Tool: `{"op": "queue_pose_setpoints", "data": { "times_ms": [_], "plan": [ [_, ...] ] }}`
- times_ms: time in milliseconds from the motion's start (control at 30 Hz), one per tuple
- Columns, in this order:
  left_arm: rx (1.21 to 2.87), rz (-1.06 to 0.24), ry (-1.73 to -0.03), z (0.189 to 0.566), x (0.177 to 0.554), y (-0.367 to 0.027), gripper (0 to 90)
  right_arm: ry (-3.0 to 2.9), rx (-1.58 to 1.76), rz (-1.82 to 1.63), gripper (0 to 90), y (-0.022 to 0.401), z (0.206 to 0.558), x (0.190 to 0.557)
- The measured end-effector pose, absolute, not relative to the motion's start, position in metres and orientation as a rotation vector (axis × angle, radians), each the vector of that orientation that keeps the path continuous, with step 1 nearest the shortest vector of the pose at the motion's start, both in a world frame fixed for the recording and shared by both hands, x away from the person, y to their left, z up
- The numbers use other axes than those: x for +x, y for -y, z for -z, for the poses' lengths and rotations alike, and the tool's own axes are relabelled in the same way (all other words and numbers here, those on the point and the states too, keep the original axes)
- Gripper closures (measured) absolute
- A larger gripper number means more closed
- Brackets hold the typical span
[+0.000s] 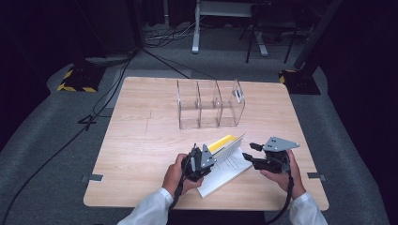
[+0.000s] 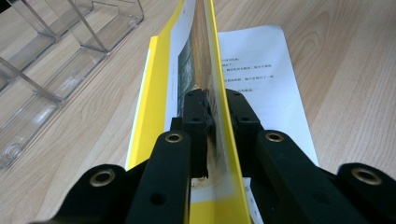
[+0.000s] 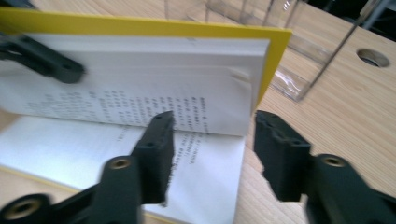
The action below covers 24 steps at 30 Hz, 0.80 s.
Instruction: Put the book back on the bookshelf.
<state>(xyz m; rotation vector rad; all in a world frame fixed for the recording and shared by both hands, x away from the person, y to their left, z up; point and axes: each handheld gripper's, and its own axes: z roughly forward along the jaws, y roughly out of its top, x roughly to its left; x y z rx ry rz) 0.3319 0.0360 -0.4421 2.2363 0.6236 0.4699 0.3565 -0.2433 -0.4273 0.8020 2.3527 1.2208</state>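
Two grippers are at the booklet point(image 1: 224, 164), lower centre of the high view, near the table point(image 1: 141, 140) front edge. Left gripper point(image 2: 215, 109) is clamped on the yellow cover plus a sheaf of pages, held upright. Right gripper point(image 3: 212, 140) is open, nothing between its jaws, just right of the booklet. Risk: pages could be creased or torn if the raised part is pulled while the rest lies flat. Clear organizer point(image 1: 210, 104) sits well apart, upper centre.

Paper booklet point(image 2: 205, 70), perhaps glossy-covered; clear plastic organizer point(image 1: 211, 105); matt wood table point(image 1: 141, 140).
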Motion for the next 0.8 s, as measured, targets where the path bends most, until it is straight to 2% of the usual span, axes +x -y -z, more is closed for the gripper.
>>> {"op": "queue_pose_setpoints", "data": {
  "times_ms": [33,167,467,533,667,800],
  "plan": [
    [2.235,-0.466,-0.624,0.442,0.332,-0.036,80.8,-2.389,0.785,-1.241,60.7,0.242,0.428,0.355],
    [2.23,-0.457,-0.625,0.442,0.332,-0.036,80.3,-2.56,0.72,-1.081,64.8,0.216,0.453,0.359],
    [2.261,-0.426,-0.585,0.441,0.329,-0.033,74.7,-2.596,0.802,-1.093,63.7,0.19,0.478,0.378],
    [2.272,-0.405,-0.572,0.44,0.326,-0.03,67.9,-2.565,0.803,-1.137,64.0,0.189,0.479,0.379],
    [2.323,-0.422,-0.554,0.44,0.319,-0.023,46.8,-2.489,0.825,-1.224,64.9,0.193,0.473,0.377],
    [2.347,-0.455,-0.568,0.44,0.317,-0.02,34.8,-2.439,0.828,-1.266,66.0,0.196,0.467,0.373]
  ]
}}
